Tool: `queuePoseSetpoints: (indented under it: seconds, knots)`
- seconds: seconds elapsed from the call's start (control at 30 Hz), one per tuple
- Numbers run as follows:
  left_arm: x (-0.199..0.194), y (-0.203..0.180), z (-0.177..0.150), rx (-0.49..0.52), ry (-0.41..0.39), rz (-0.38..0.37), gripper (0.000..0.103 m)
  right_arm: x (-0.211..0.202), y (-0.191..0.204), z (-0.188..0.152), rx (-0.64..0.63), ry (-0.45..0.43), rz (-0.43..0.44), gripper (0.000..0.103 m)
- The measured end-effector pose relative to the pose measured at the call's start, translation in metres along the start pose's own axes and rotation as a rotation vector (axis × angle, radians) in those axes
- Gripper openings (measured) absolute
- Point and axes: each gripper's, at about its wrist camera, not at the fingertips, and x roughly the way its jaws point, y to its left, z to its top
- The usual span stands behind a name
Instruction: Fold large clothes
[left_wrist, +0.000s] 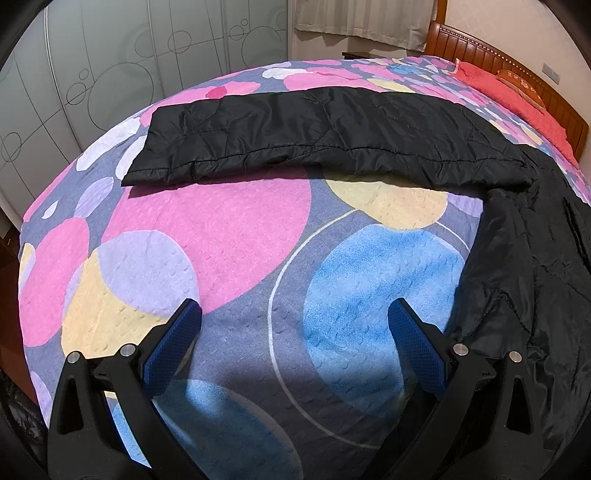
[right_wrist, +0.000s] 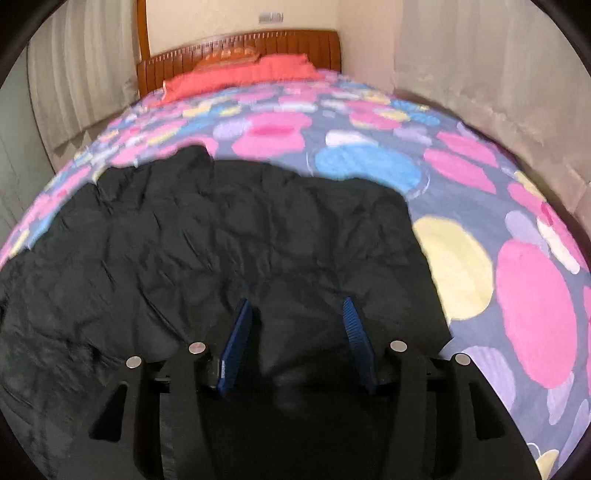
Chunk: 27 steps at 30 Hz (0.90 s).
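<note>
Black quilted jacket (right_wrist: 229, 240) lies spread on the patterned bed (left_wrist: 229, 229); left gripper (left_wrist: 295, 314) jaws released over bare cover beside it, right gripper (right_wrist: 297, 314) jaws parted above the jacket, gripping nothing.

Each gripper, the left gripper (left_wrist: 295, 310) and the right gripper (right_wrist: 297, 308), was black plastic with two angled arms, round silver screws at the pivots, and ribbed blue pads (left_wrist: 417, 343).

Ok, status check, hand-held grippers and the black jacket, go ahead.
Left hand-held gripper open over bare bedspread. Right hand-held gripper open above black jacket. Sleeve stretched out. Nothing blocking.
</note>
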Motion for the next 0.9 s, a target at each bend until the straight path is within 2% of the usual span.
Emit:
queuePoseSetpoints:
  seconds: [0.23, 0.33, 0.47, 0.67, 0.8, 0.9]
  knots:
    - [-0.002, 0.000, -0.001, -0.007, -0.002, -0.011, 0.101, 0.015, 0.003, -0.010, -0.020, -0.025, -0.011, 0.053]
    - [-0.007, 0.007, 0.001, -0.038, -0.010, -0.056, 0.101, 0.015, 0.000, -0.011, -0.010, -0.031, 0.006, 0.053]
    - [-0.019, 0.035, 0.005, -0.160, -0.047, -0.170, 0.101, 0.014, -0.002, -0.012, -0.009, -0.037, 0.016, 0.054]
    - [-0.009, 0.081, 0.020, -0.320, -0.098, -0.211, 0.101, 0.014, -0.001, -0.012, -0.019, -0.042, 0.014, 0.056]
    - [0.017, 0.103, 0.046, -0.408, -0.123, -0.269, 0.101, 0.014, 0.000, -0.013, -0.024, -0.045, 0.011, 0.057]
    - [0.032, 0.111, 0.064, -0.449, -0.150, -0.271, 0.101, 0.014, 0.000, -0.012, -0.028, -0.047, 0.009, 0.057]
